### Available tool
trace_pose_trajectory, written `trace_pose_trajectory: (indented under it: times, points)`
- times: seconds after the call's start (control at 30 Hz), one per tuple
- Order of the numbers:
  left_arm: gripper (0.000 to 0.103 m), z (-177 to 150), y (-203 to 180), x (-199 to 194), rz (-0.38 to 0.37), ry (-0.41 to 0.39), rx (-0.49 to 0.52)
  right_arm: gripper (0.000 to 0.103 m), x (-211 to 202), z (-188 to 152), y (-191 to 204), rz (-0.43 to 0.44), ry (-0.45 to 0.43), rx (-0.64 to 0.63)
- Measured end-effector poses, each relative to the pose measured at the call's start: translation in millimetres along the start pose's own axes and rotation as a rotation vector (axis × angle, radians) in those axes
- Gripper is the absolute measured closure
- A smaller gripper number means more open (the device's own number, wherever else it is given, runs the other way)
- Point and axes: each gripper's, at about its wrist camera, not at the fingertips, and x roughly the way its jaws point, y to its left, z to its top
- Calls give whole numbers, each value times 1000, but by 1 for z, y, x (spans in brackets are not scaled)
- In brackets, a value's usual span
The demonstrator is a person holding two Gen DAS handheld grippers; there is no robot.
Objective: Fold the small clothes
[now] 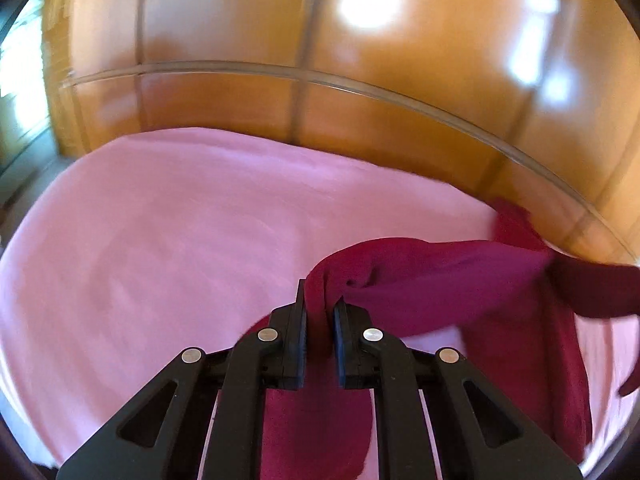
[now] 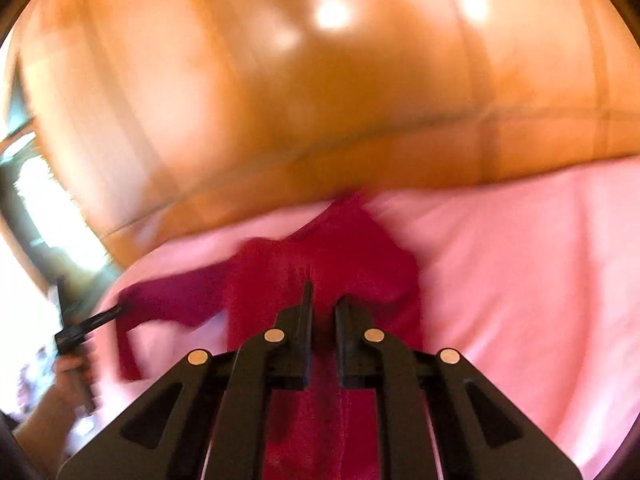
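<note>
**Red garment pinched and lifted over the pink sheet**

The left gripper [image 1: 320, 312] is clamped on a bunched fold of the dark red garment [image 1: 440, 276], which trails off toward three o'clock across the pink sheet [image 1: 160, 240]. The right gripper [image 2: 323, 304] sits over the same cloth, red showing between its narrowly parted fingers; blur keeps me from telling if it pinches. Glossy wooden panels [image 1: 400, 120] rise at twelve o'clock.

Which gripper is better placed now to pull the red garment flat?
Probably the left gripper: it is shut on the red garment, lifted above the pink sheet. The right gripper's grip is unclear.
</note>
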Motion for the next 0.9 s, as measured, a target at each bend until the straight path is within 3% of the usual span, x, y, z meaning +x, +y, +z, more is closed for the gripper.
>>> trace_pose_trajectory:
  times: [0.03,0.1,0.13,0.17,0.2,0.23,0.33,0.37,0.4,0.57,0.67,0.77,0.83,0.9]
  points:
    - [91,7,3,8,30,12,-3,95,6,22,-29,-95,-19,34]
    - [69,18,9,21,115,44,-26,95,20,45,-65,-248,-31,79]
    - [52,21,11,22,147,39,-22,95,30,54,-85,-333,-21,108]
    - [42,19,11,18,169,24,-20,93,46,62,-111,-424,8,157]
    - [40,17,10,13,185,10,-24,85,58,64,-128,-469,32,184]
    - [40,14,9,11,174,11,-29,61,70,64,-143,-495,59,206]
    - [40,-6,-2,-2,115,29,-14,42,101,49,-167,-593,138,217]
    - [40,-19,-12,-11,79,20,9,18,104,37,-170,-586,155,202]
    - [40,-30,-18,-17,34,23,20,10,103,29,-171,-555,153,211]
    - [40,-91,-66,-31,-131,99,113,6,102,3,-184,-358,237,309]
    - [40,-118,-81,-36,-187,136,137,5,77,4,-214,-362,220,417]
    - [40,-135,-83,-40,-214,164,130,5,27,6,-257,-464,117,568]
    - [40,-143,-81,-41,-229,174,115,5,3,3,-267,-485,97,587]
    - [40,-152,-84,-45,-239,172,110,6,-14,-5,-257,-463,110,518]
